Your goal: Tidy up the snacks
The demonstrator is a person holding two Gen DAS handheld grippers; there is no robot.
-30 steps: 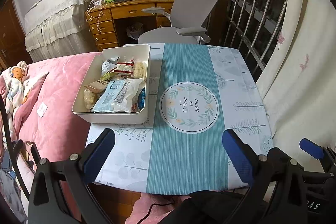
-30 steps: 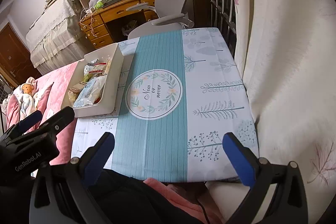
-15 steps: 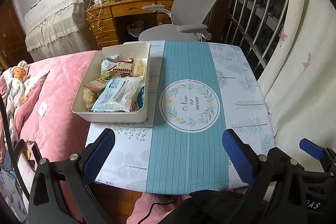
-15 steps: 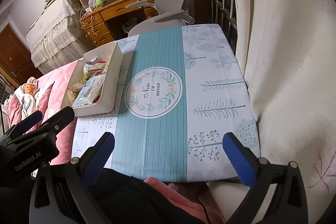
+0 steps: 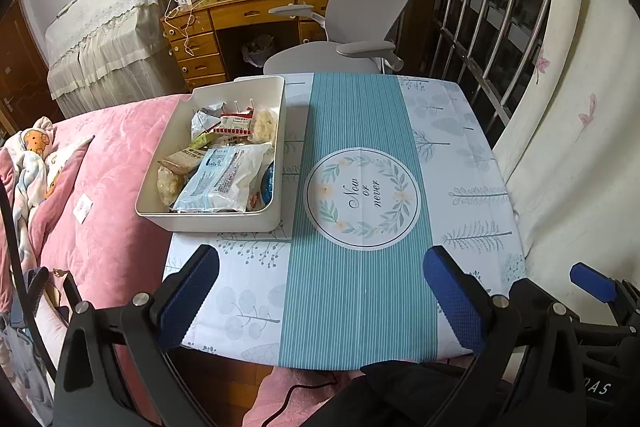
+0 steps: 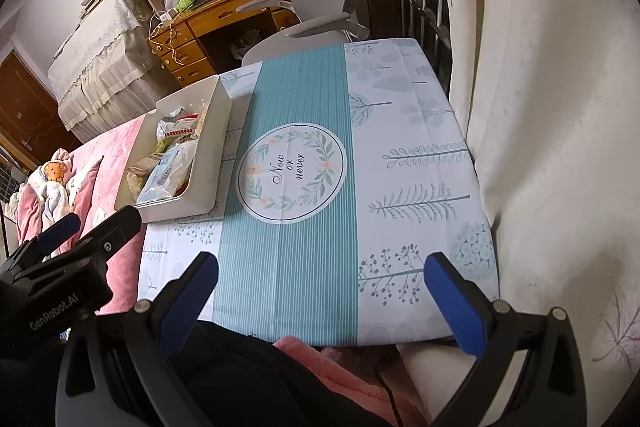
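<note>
A white rectangular bin stands on the left side of a small table and holds several snack packets, the largest a pale blue-and-white bag. My left gripper hovers open above the table's near edge, nothing between its blue pads. My right gripper is likewise open and empty over the near edge, to the right of the left one. The bin lies well ahead and to the left of both.
The table wears a teal-striped cloth with a round wreath print. A pink bed cover lies to the left, a cream curtain to the right, and a grey office chair and wooden desk stand behind.
Both views have drawn slightly back and up from the table, so the bin and cloth sit a little lower in frame. Both grippers stayed open.
</note>
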